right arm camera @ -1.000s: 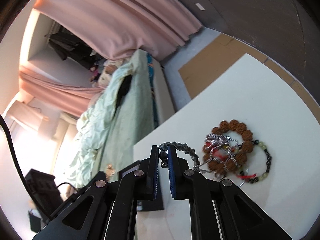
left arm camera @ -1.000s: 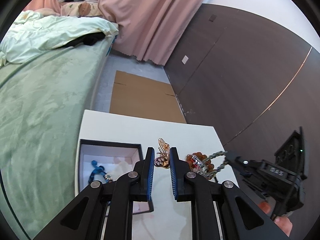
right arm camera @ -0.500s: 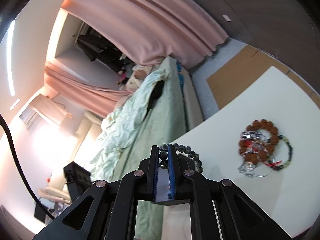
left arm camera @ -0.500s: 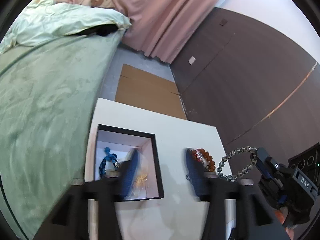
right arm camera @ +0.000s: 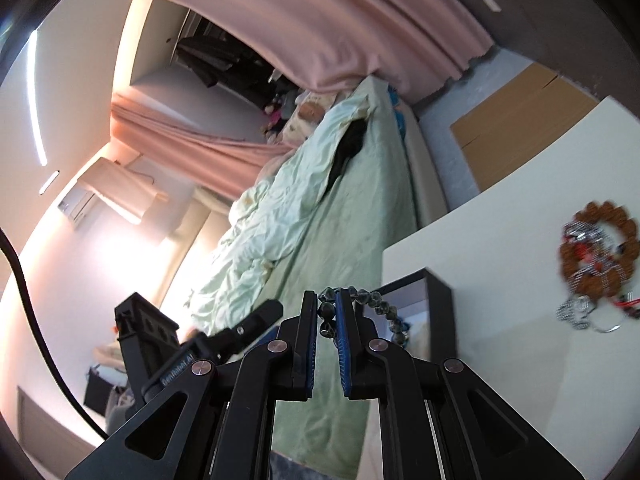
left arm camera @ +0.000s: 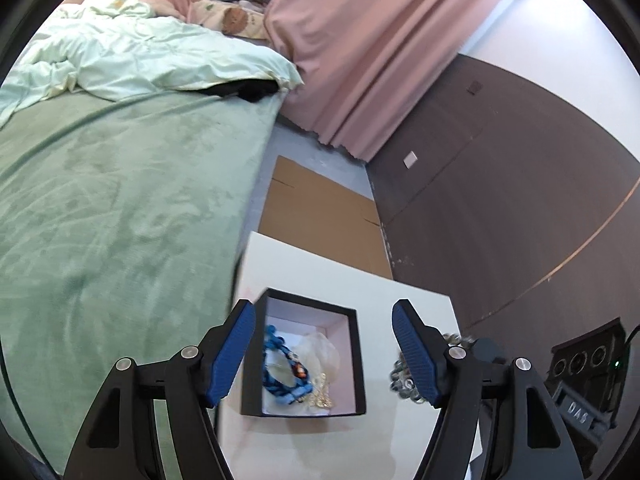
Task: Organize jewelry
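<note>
Jewelry box (left arm camera: 362, 356) on white table (left arm camera: 320, 276), blue bracelet (left arm camera: 280, 376) inside. Above box: left gripper (left arm camera: 324, 354) empty, jaws opening wide. Right of box: right gripper (right arm camera: 327, 330) pinched tight on grey bead bracelet (right arm camera: 380, 308). Light, floppy, slippery; best held by beads.

A white table (left arm camera: 404, 308) carries an open black box (left arm camera: 359, 360) and a bracelet pile (right arm camera: 596, 256).

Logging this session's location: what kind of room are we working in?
Most likely a bedroom: a bed with a rumpled pale duvet, long pink curtains, and a small white table drawn up beside the bed.
</note>
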A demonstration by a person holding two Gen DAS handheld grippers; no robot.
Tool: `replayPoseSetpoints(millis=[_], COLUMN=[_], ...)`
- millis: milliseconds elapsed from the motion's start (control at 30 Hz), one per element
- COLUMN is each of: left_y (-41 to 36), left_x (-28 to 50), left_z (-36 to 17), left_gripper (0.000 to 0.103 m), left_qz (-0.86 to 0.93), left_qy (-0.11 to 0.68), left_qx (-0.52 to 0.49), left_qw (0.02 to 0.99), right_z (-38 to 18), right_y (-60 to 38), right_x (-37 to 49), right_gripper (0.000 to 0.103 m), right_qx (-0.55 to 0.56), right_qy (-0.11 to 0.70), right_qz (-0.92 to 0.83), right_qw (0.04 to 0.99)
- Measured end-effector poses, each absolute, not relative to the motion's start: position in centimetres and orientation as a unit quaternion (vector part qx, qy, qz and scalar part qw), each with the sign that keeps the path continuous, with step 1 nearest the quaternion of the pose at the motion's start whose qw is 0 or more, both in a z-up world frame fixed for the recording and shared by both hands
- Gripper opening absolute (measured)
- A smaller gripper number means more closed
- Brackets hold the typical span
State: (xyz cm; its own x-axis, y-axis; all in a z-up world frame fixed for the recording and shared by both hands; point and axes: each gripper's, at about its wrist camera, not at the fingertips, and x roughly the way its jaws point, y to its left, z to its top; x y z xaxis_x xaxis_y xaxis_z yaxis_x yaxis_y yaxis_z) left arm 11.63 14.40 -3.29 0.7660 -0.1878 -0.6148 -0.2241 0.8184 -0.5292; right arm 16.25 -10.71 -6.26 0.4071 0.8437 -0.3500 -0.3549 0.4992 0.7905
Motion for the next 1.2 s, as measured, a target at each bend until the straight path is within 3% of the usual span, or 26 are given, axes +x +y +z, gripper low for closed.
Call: replayPoseSetpoints(millis=[100, 200, 633, 1000, 1200], left_y=[15.1, 15.5, 11.6, 5.7, 2.1], left_x=[11.5, 11.5, 12.4, 14.7, 16.2], left_z=[-3.3, -3.4, -3.2, -3.8, -4.4], left_gripper=[0.072, 0.072, 0.072, 0.072, 0.065], left_qz=[0.016, 0.014, -0.027, -0.083, -0.105], left_qy=[0.340, 0.342, 0.357, 0.372, 0.383], left_qx=[-0.310, -0.318, -0.276, -0.237, -0.208], left_qw=[0.888, 0.884, 0.892, 0.893, 0.894], right_z=[-6.9, -8.2, -6.3, -7.8, -9.2], right_y=[-8.9, -8.1, -17.9, -24.4, -27.3], right_x=[16.7, 17.4, 16.3, 16.8, 17.5], right_gripper=[0.014, 0.057, 0.057, 0.057, 0.057], right_qx=[0.301, 0.295, 0.322, 0.350, 0.374], right_qy=[0.402, 0.438, 0.398, 0.433, 0.453], right_qz=[0.394, 0.390, 0.303, 0.208, 0.166], right_qw=[0.770, 0.755, 0.804, 0.805, 0.792])
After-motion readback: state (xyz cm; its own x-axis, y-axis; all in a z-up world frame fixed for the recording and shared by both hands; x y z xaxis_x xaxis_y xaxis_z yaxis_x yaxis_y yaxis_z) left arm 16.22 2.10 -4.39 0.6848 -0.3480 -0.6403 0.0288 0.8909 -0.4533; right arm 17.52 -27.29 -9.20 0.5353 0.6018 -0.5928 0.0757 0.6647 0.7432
